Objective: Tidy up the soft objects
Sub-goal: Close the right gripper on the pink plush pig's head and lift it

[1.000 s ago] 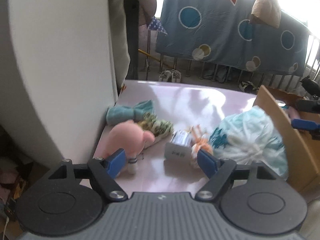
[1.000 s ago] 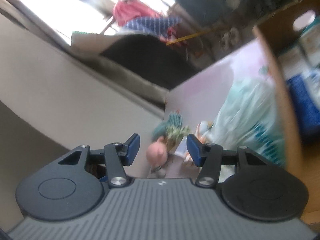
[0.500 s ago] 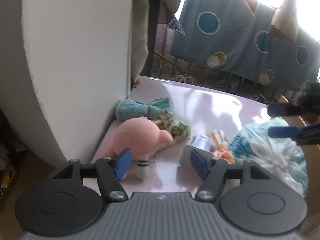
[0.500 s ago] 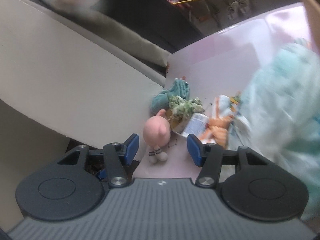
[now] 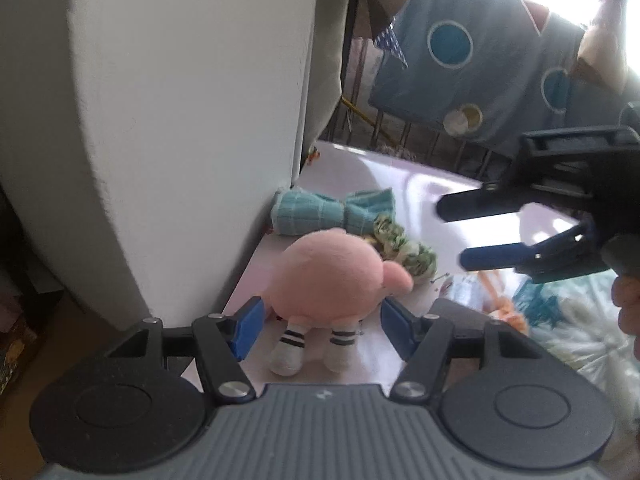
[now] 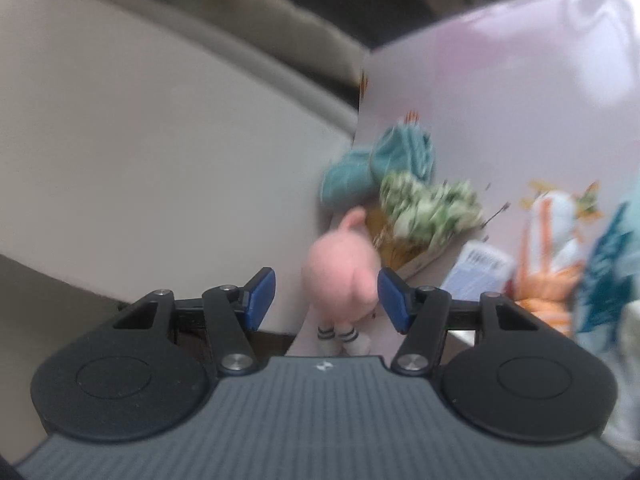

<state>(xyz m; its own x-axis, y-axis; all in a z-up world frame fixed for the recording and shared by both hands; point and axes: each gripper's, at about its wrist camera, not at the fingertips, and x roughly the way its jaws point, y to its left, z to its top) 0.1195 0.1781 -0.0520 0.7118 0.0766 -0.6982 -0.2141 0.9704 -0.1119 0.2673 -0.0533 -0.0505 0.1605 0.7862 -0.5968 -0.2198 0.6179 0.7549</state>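
Two grippers close in on a pink plush toy

Both grippers stand spread, with nothing pinched. The left gripper (image 5: 318, 330) has its blue pads either side of the round pink plush toy with striped white socks (image 5: 326, 280), which lies on the glossy pale-pink tabletop (image 5: 416, 188) near its left edge, socks toward the camera; small gaps show on both sides, so the pads do not press it. Its jaws have lately been closing. The right gripper (image 5: 454, 234) reaches in from the right, above the table, fingers pointing left toward the toy, a hand (image 5: 628, 308) behind it. In its own blurred view the right gripper (image 6: 326, 294) frames the same toy (image 6: 342, 276), and its jaws have just been opening.

Just beyond the toy lie a rolled teal knitted cloth (image 5: 332, 214), against the white wall panel (image 5: 168, 120), and a crumpled green-and-white patterned fabric (image 5: 404, 250). To the right sit a small white labelled packet (image 6: 480, 272), an orange-and-white soft item (image 6: 548, 248) and a pale teal-printed bundle (image 5: 568, 320). Far off, a blue blanket with circles (image 5: 480, 64) hangs on railings.
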